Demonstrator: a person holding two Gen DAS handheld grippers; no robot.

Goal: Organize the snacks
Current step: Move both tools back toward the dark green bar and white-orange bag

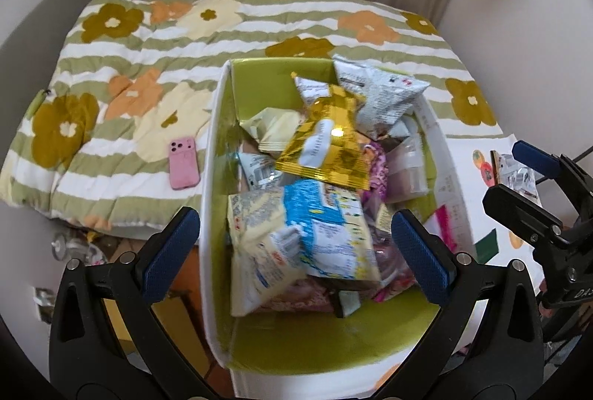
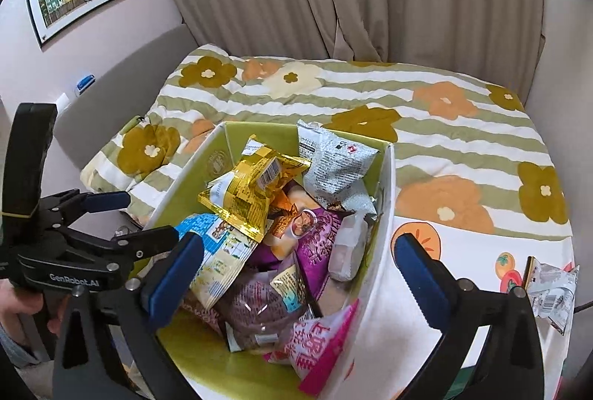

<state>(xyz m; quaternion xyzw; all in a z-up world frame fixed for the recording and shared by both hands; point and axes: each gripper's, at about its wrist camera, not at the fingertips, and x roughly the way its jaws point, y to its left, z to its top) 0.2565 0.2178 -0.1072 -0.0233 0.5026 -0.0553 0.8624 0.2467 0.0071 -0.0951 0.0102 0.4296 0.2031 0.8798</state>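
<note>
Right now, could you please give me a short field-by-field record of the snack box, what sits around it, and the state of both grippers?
container: white box with green lining, on the bed, open top
contents: heaped snack packets; gold packet on top, silver packet at far end, blue and yellow packet nearer
outside box: silver packet on flap to the right
bedding: floral striped quilt
other item: pink phone left of box
left gripper: open, empty, over box
right gripper: open, empty, over box
</note>
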